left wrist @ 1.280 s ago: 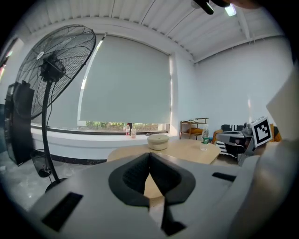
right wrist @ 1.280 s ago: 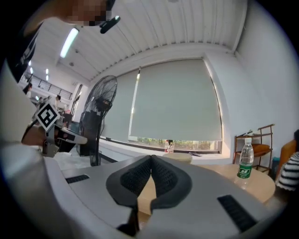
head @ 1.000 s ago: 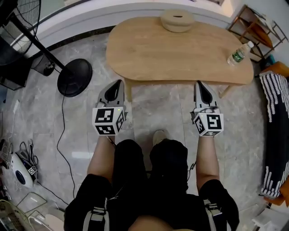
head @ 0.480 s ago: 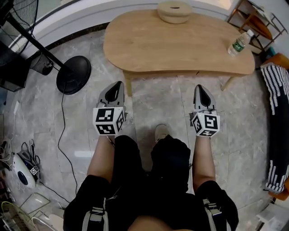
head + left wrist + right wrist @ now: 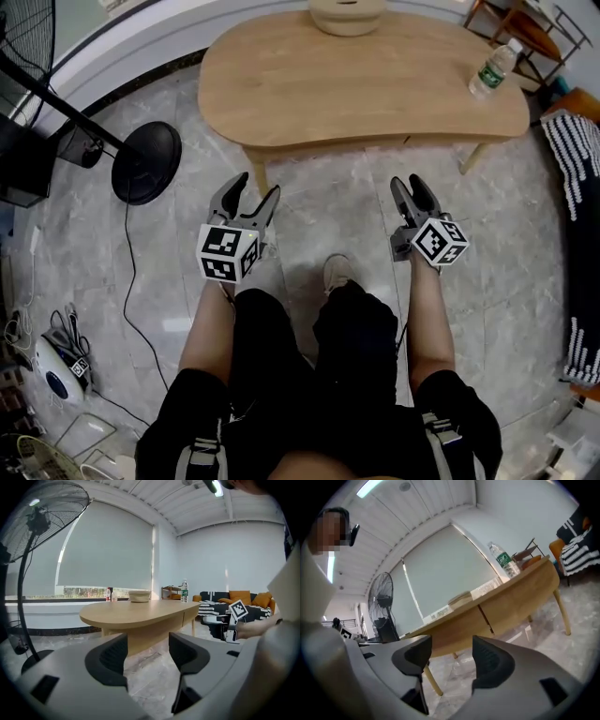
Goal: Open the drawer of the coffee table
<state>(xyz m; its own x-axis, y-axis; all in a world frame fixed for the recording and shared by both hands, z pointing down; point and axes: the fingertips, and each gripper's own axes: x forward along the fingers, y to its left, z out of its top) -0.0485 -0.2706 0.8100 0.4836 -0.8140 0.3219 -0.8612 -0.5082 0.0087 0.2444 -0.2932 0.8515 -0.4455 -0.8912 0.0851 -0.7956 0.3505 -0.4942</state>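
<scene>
We hold both grippers low over the grey marbled tile floor [image 5: 319, 216], on the near side of the light wooden coffee table [image 5: 366, 89] with its rounded, kidney-shaped top. Neither one touches the table.

The left gripper [image 5: 258, 185] is in front of the table's near left leg. Its jaws have just been opening and now stand spread wide. Its own view shows only floor and the table's edge through the gap, so nothing is between them.

The right gripper [image 5: 409, 181] is further right, its marker cube tilted to one side. Its jaws have also just been opening and stand well apart. Nothing is caught between them either, and the table's edge and a leg show beyond.

The drawer [image 5: 515, 604] is set into the table's near edge, towards the right end. In the right gripper view a dark upright seam marks the left side of its front. The front lies flush with the rest of the edge, so the drawer is closed, and it is well clear of both grippers.

On the table top, a clear plastic water bottle with a green label [image 5: 492, 67] stands at the far right end. A round pale wooden bowl [image 5: 347, 14] sits at the far edge.

To the left, the round black base of a standing fan [image 5: 145, 161] rests on the floor. A black-and-white striped fabric [image 5: 577, 159] lies at the right. Our light-coloured shoe [image 5: 336, 274] is on the floor between the two grippers.
</scene>
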